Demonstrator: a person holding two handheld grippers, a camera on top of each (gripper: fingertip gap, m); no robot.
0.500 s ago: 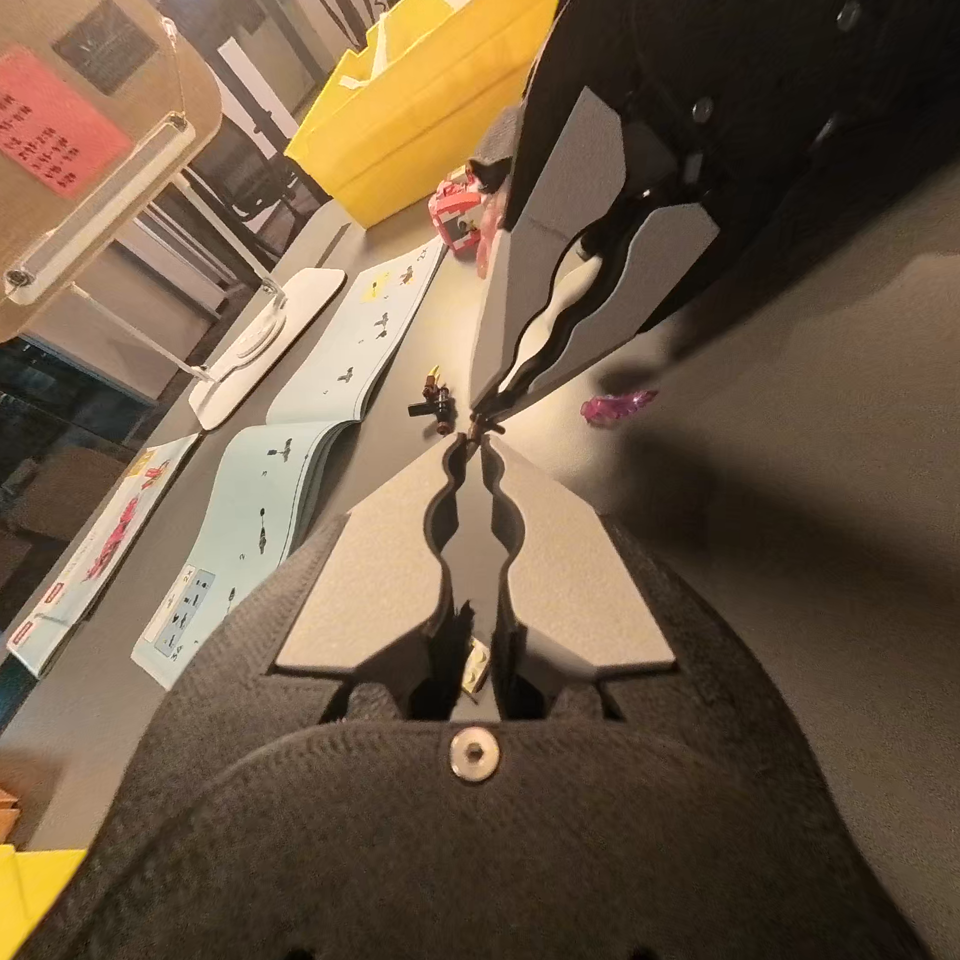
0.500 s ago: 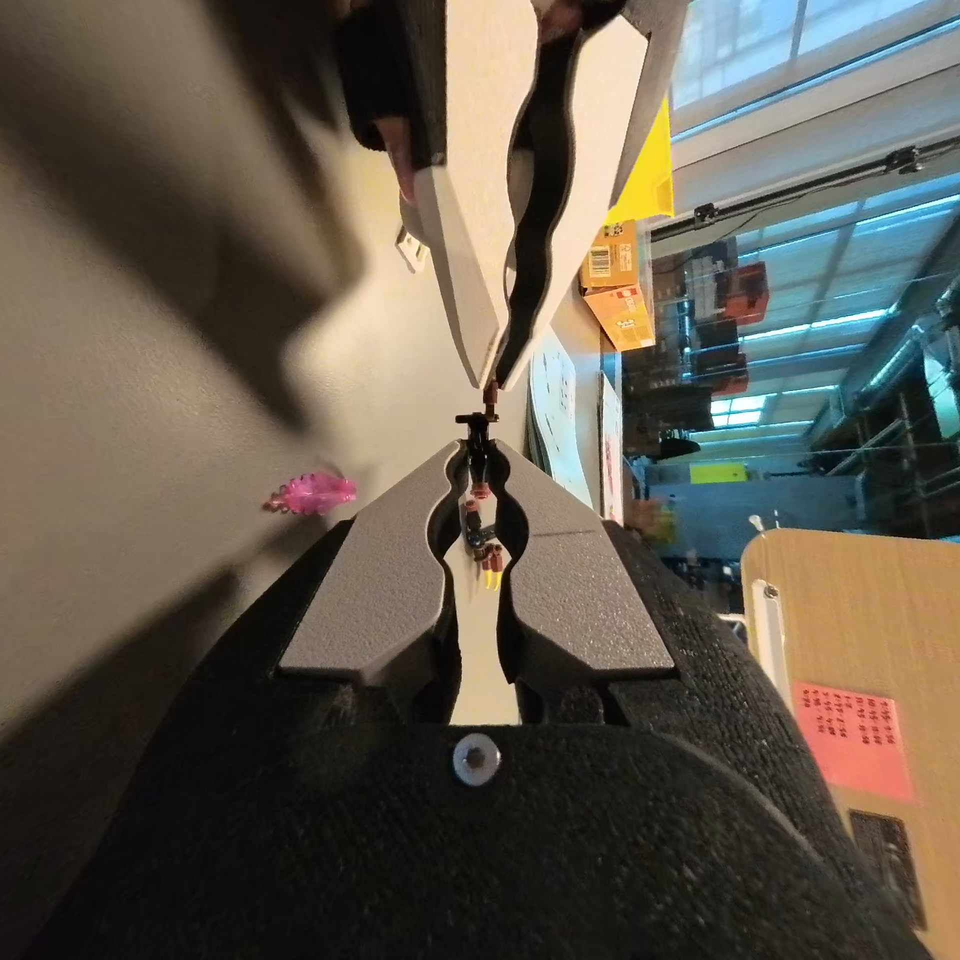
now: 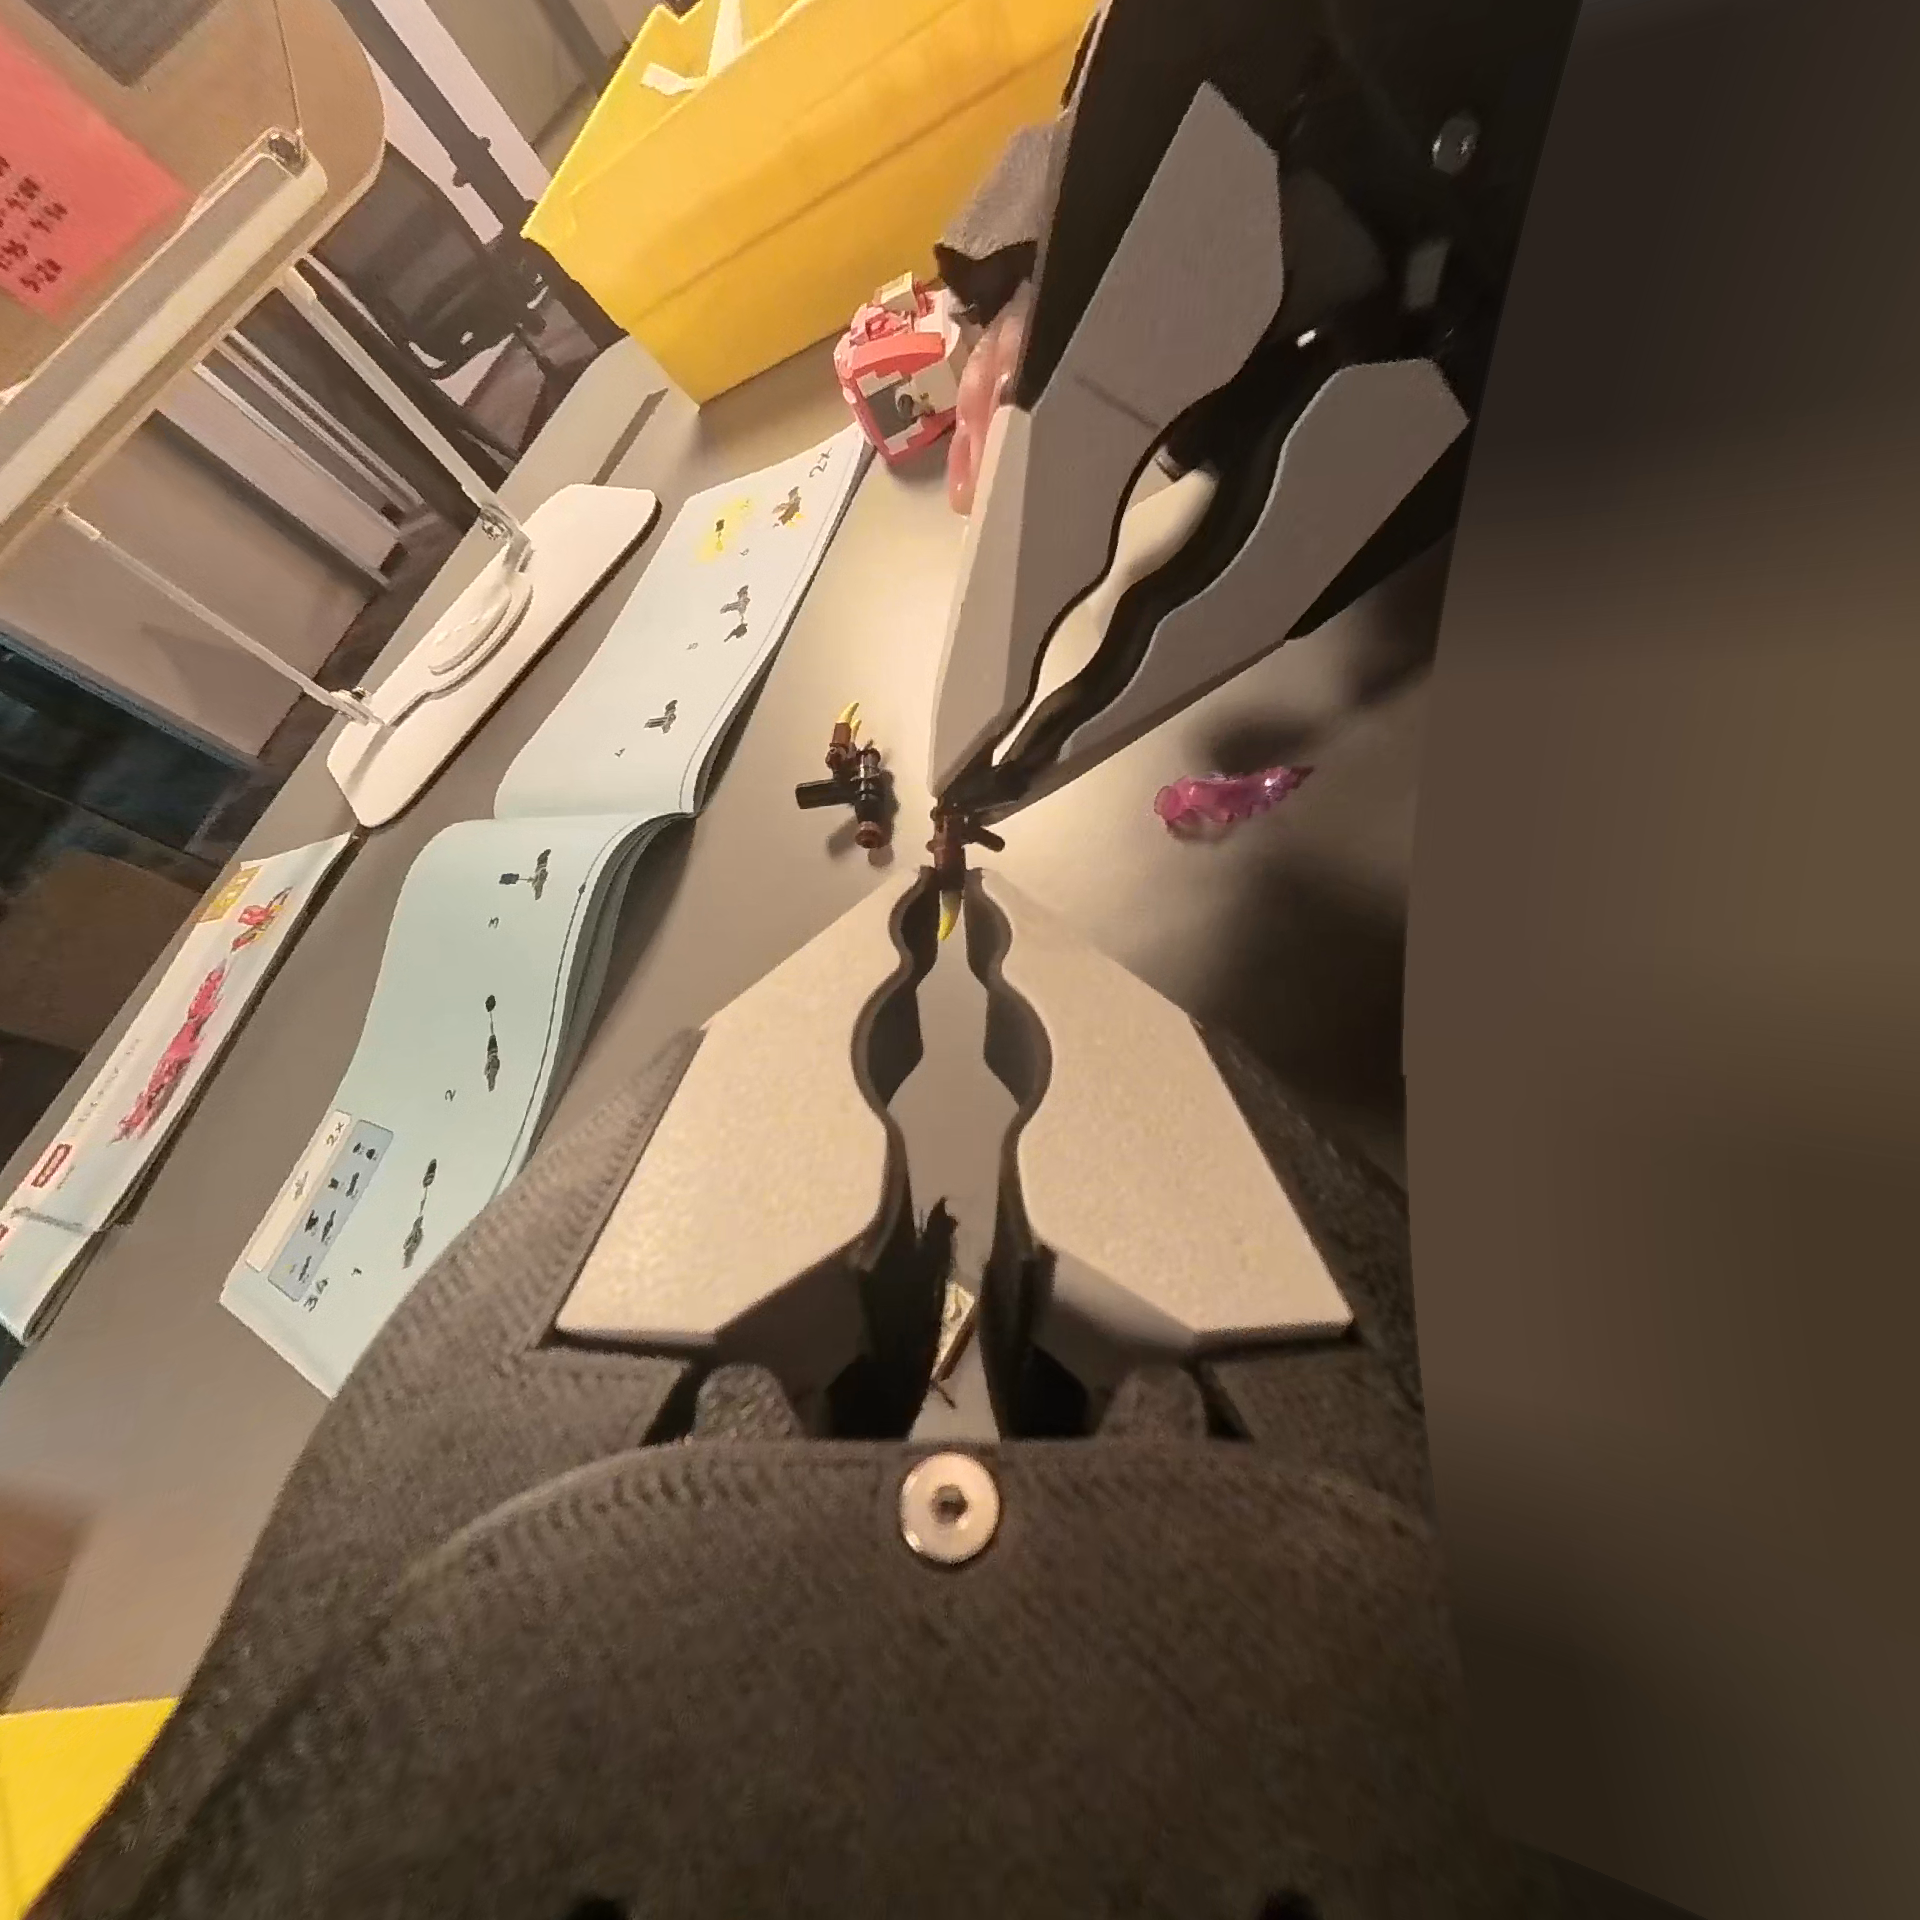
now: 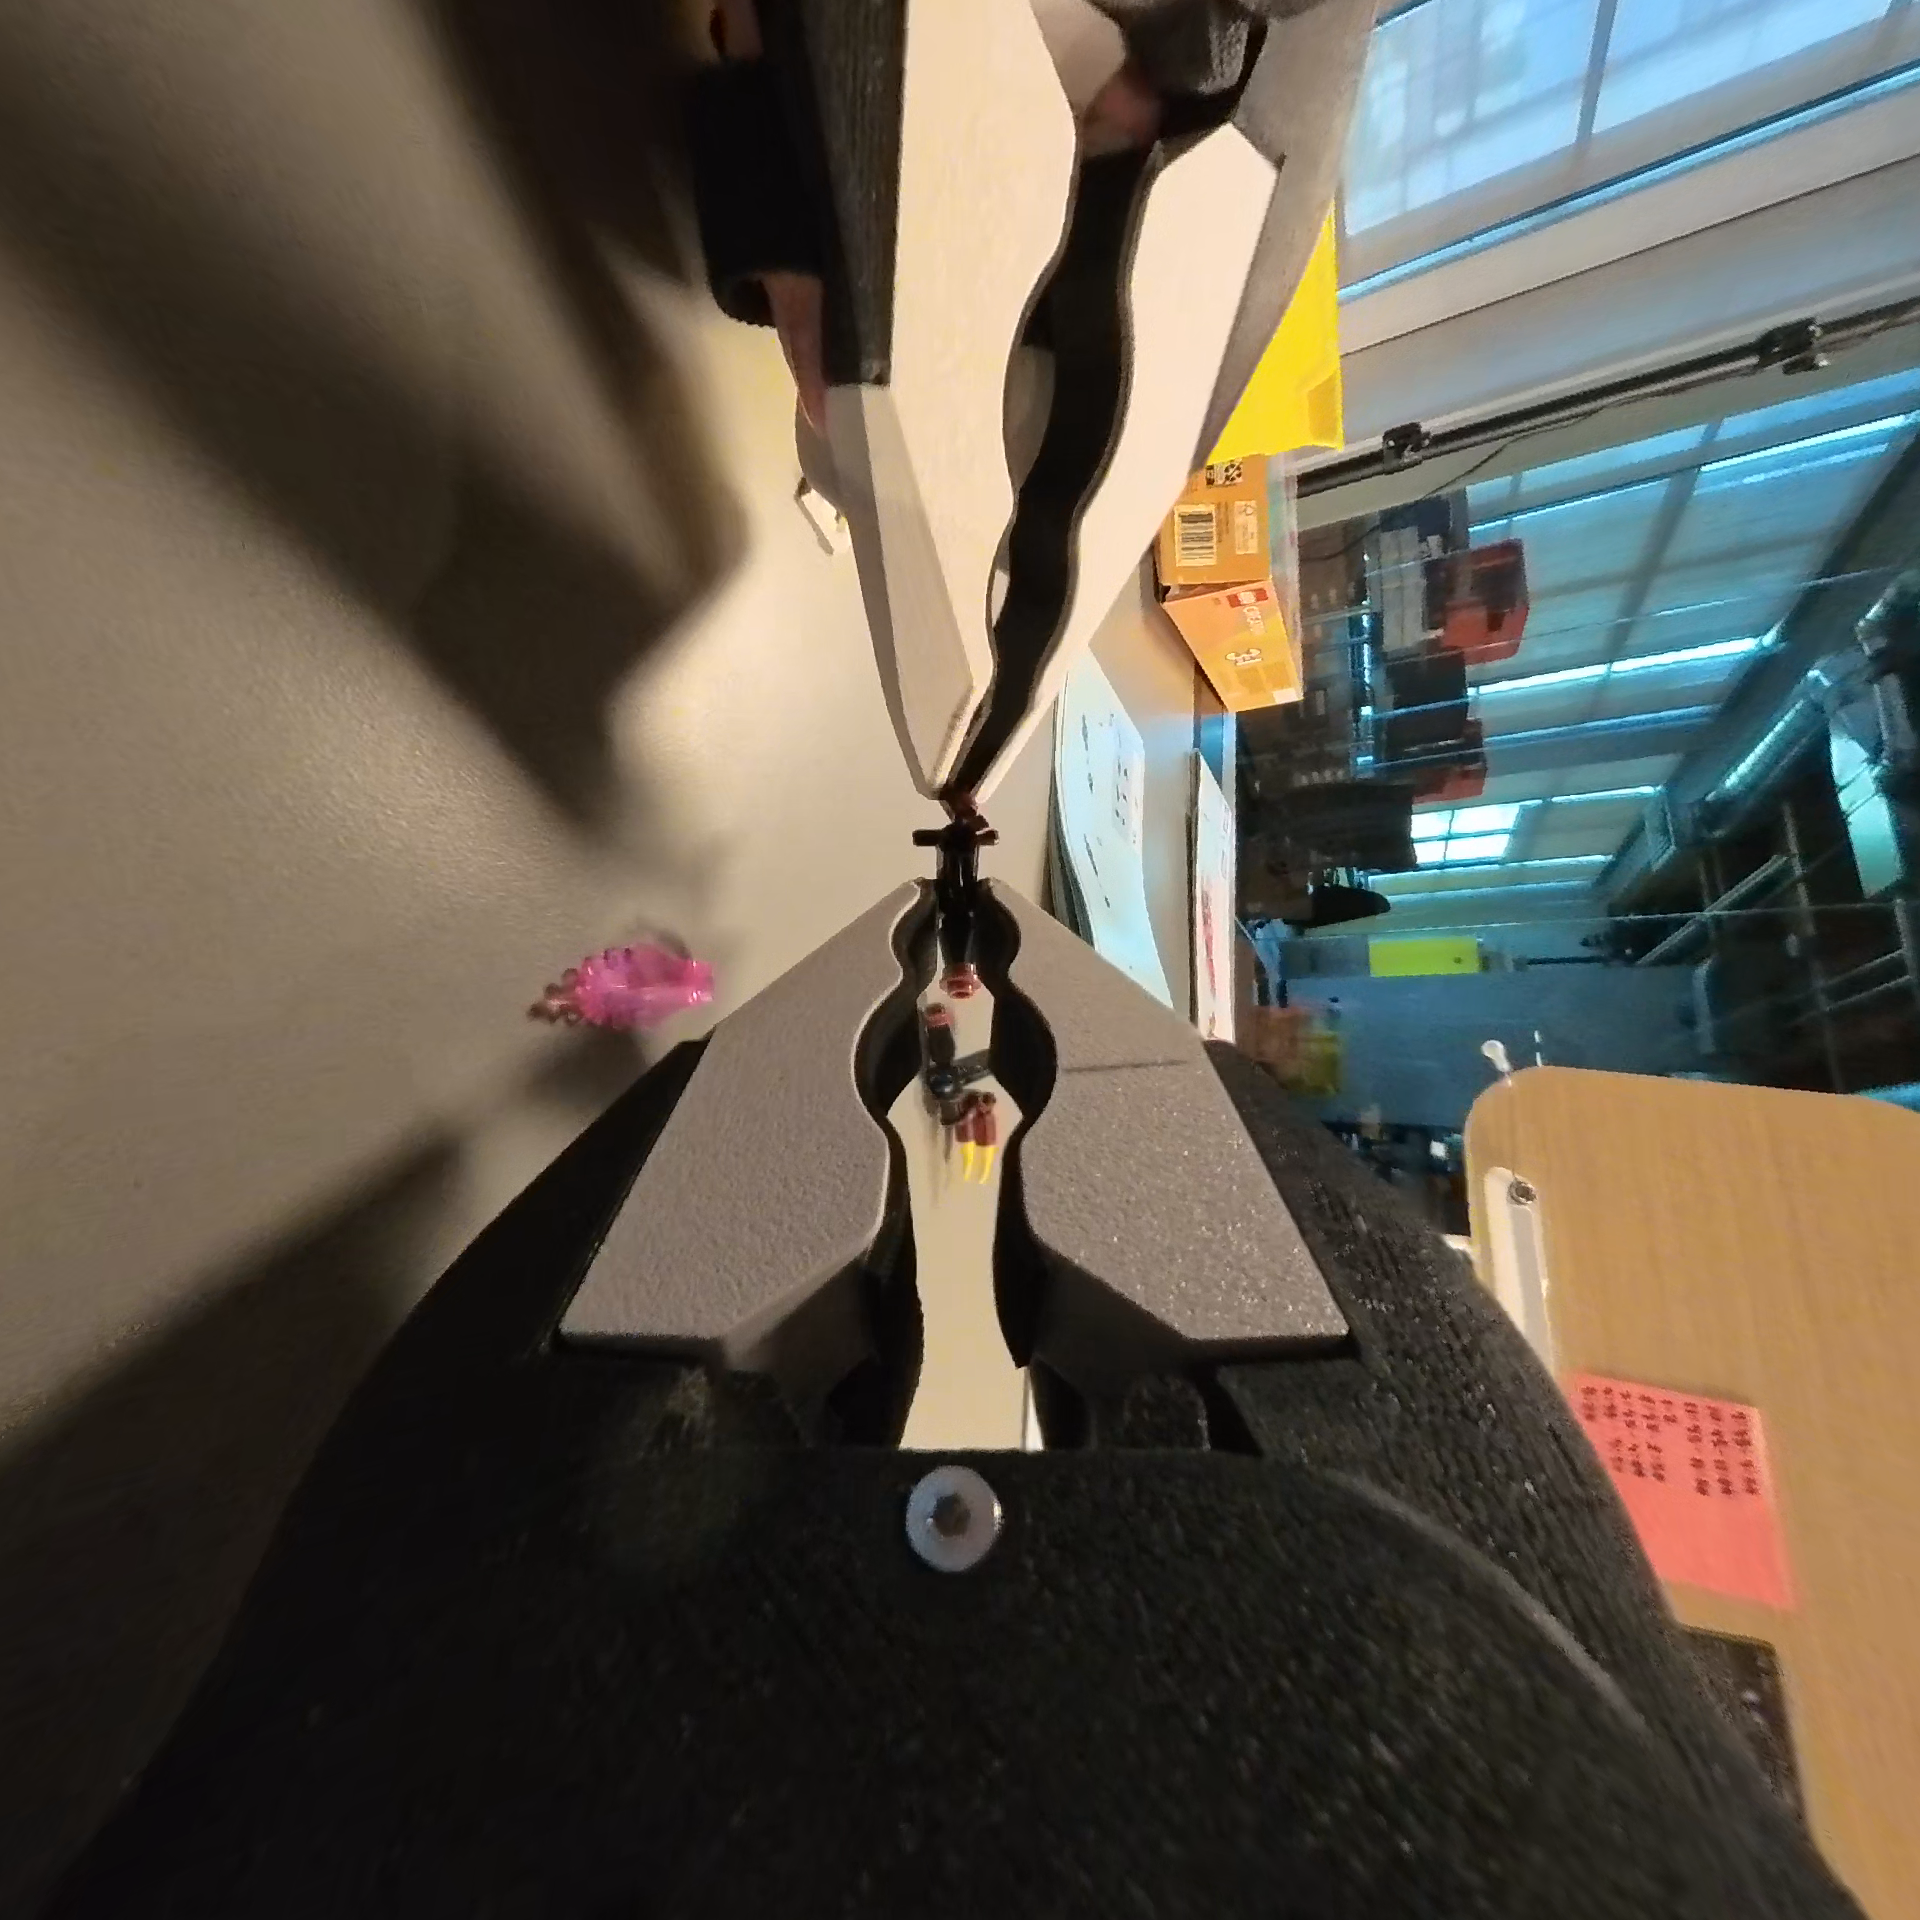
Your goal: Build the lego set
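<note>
Left gripper (image 3: 948, 878): tips pinching the dark-red end of a small brick-built piece with a yellow claw (image 3: 948, 868), held above the grey worktop (image 3: 1039, 727).
Right gripper (image 4: 956, 899): tips pressed on the black shaft of that same small piece (image 4: 954, 894), whose red-brown end pokes back between its fingers; the two grippers meet tip to tip over the middle of the worktop.
Second piece: a matching small black and dark-red assembly with yellow claws (image 3: 850, 781) lies on the worktop just beside the gripper tips.
Pink part: a translucent pink flame-shaped plastic piece (image 3: 1226, 795) lies on the worktop near the tips, on the other side.
Booklet: an open pale-blue instruction booklet (image 3: 582, 831) lies flat toward one worktop edge.
Far end: a pink and white brick model (image 3: 899, 364) stands before a yellow plastic bin (image 3: 790, 177).
</note>
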